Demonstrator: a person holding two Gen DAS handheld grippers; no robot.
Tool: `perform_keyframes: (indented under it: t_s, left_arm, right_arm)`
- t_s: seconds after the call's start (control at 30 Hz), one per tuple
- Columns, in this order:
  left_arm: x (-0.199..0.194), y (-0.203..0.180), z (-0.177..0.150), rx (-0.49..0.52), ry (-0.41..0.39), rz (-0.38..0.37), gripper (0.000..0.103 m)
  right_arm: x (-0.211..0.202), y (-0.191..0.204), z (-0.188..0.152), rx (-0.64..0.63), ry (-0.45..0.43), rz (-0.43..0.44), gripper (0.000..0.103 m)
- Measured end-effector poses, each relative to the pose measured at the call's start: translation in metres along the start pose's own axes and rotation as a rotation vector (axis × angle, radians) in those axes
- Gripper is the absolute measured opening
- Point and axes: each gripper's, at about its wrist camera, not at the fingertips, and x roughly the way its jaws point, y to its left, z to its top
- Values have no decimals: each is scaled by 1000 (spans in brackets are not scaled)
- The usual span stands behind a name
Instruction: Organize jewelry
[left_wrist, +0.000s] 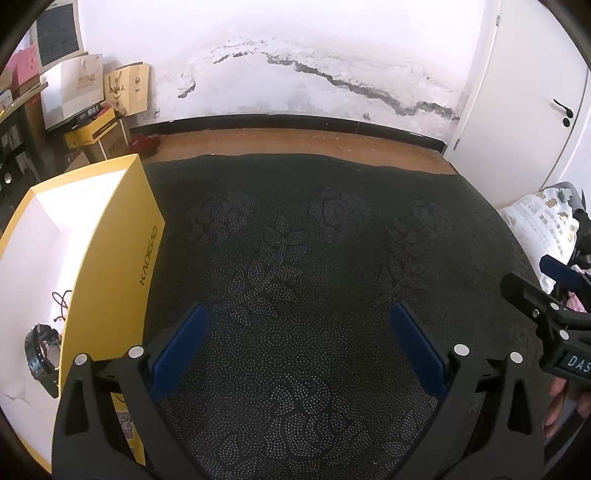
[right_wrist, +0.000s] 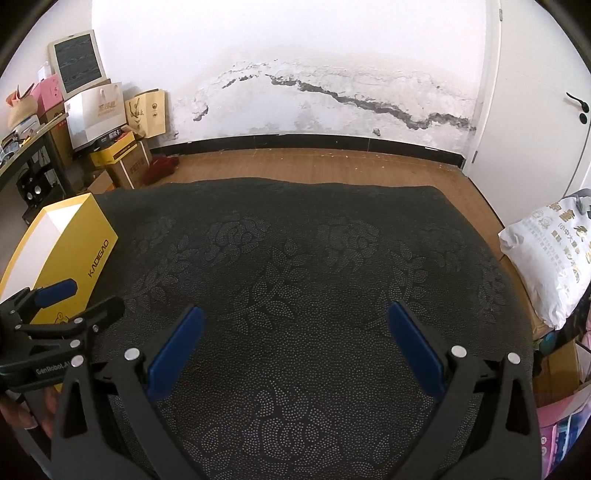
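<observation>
The box (left_wrist: 110, 236) stands at the left edge of the cloth (left_wrist: 295, 258), open at the top. Inside it, on the floor of the box, lie a watch (left_wrist: 40, 354) and, just behind it, a cord (left_wrist: 61, 306) (the two look apart, though barely). The left gripper (left_wrist: 295, 343) hangs over the near part of the cloth, right of the box; the right gripper (right_wrist: 295, 343) lies further right. Behind the cloth runs the floor (right_wrist: 332, 166), then the wall (right_wrist: 295, 55). A bag (right_wrist: 546, 258) sits right of the cloth, cartons (right_wrist: 122, 162) behind the box.
</observation>
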Motion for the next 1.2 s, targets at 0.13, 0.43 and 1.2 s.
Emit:
perform_keyframes:
  t_s: [0.13,0.43,1.2]
  left_arm:
    - [1,-3,-1,6,0,2,97]
    - [1,-5,1,13,1,0,97]
    - [-1,-4,4,6,-2,23,97]
  right_arm:
    - [-1,1,0,-3,-1,0,96]
    - [0,-2,1,-1,-2,1,96]
    - [-2,-5,0,2,-8,4,96]
